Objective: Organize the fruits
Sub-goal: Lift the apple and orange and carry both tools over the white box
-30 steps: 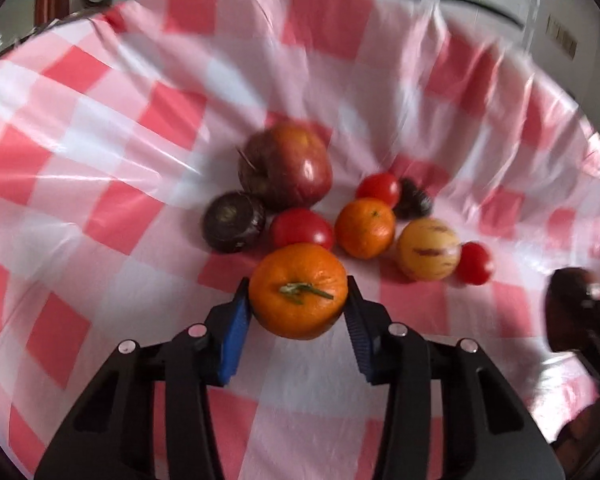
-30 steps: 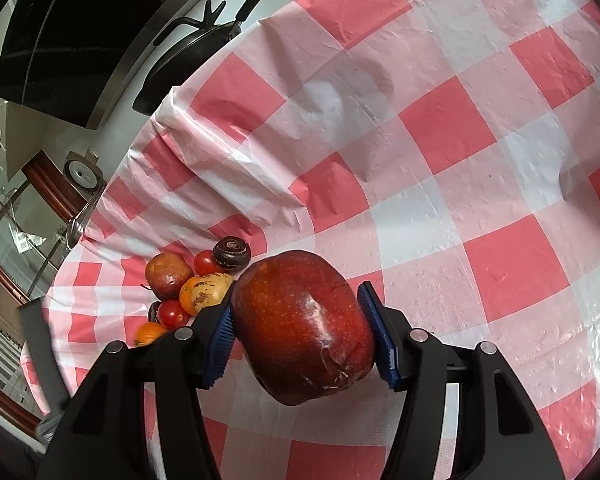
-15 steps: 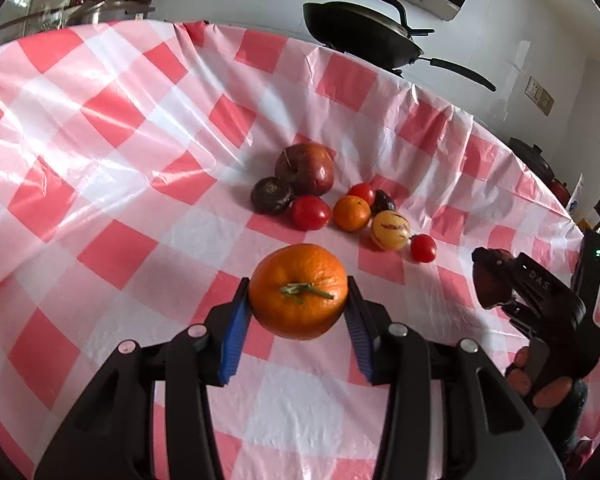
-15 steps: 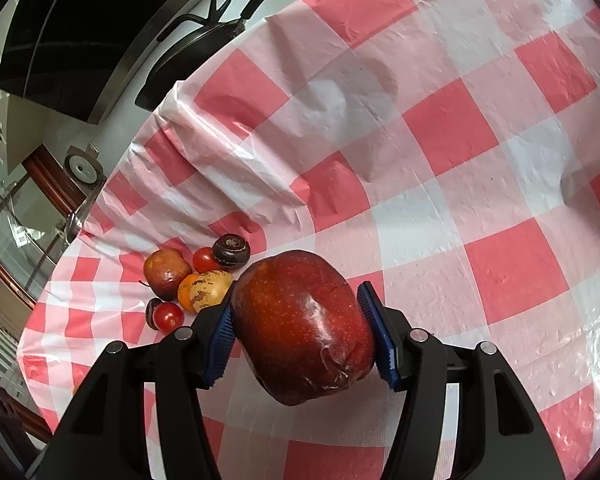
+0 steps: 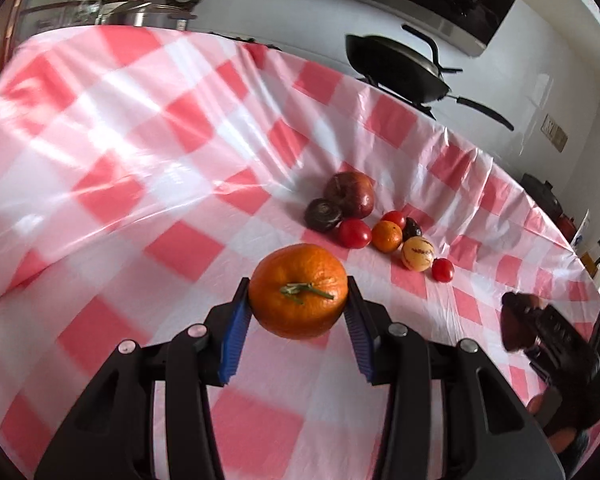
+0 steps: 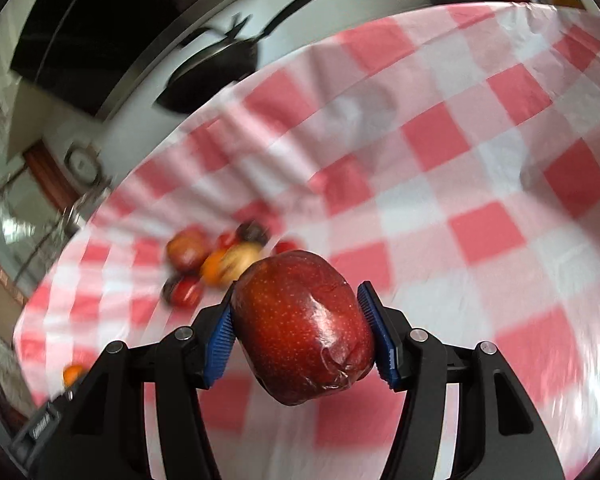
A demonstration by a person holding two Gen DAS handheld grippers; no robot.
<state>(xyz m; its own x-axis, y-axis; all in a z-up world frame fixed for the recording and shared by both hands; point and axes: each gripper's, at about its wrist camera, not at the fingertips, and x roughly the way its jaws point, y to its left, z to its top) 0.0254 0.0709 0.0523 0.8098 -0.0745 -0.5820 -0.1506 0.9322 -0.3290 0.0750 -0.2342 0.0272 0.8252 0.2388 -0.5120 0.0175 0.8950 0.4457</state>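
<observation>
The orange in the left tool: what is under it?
Under the orange only the checked tablecloth shows; the fruit hangs clear of it. The patch of cloth directly below is covered by the orange itself.

The left claw [image 5: 298, 312] carrying its orange [image 5: 298, 290] now sits farther back from the fruit pile [image 5: 374, 220]; the right claw [image 6: 300, 320] has swung, blurring its view.

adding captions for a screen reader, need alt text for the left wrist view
The left gripper holds an orange above a red-and-white checked tablecloth. Beyond it lies a cluster of fruit, with a black pan behind the table.
</observation>
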